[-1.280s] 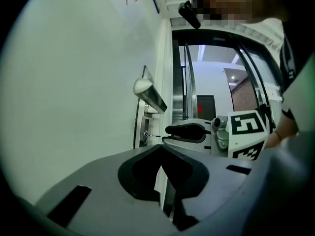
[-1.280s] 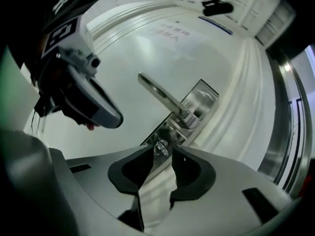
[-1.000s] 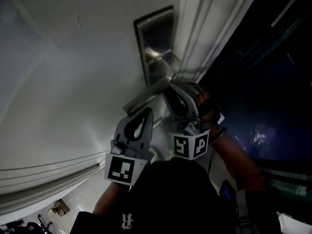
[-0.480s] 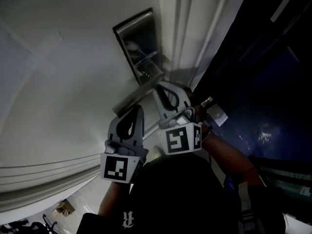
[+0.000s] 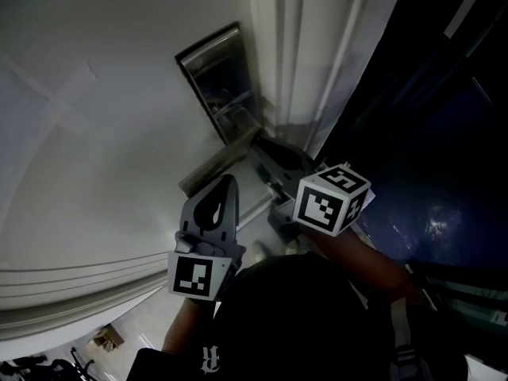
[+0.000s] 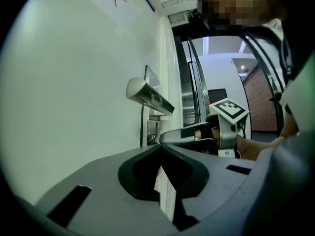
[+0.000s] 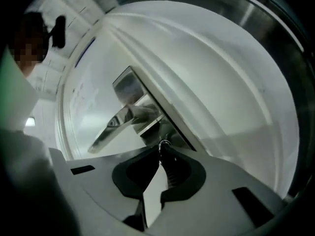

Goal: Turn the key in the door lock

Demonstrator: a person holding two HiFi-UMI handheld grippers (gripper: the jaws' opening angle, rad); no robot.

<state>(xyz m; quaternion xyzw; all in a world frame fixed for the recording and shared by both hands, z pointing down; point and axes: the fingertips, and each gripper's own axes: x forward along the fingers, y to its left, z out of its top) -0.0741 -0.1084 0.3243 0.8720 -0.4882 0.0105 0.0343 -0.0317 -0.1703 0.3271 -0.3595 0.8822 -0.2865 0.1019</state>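
Right gripper (image 7: 159, 151), clamped on the key (image 7: 163, 142) below the lever handle (image 7: 115, 127), should roll squarely about the key's own axis without prying; left gripper (image 6: 161, 147) idles, jaws together, empty.

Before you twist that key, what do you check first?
1. Right gripper shut on the key: ok.
2. Key at the lock, under the lever handle: ok.
3. How deep the key sits: cannot tell.
4. Left gripper shut, empty, off the lever handle: ok.
5. Which way the lock turns: cannot tell.
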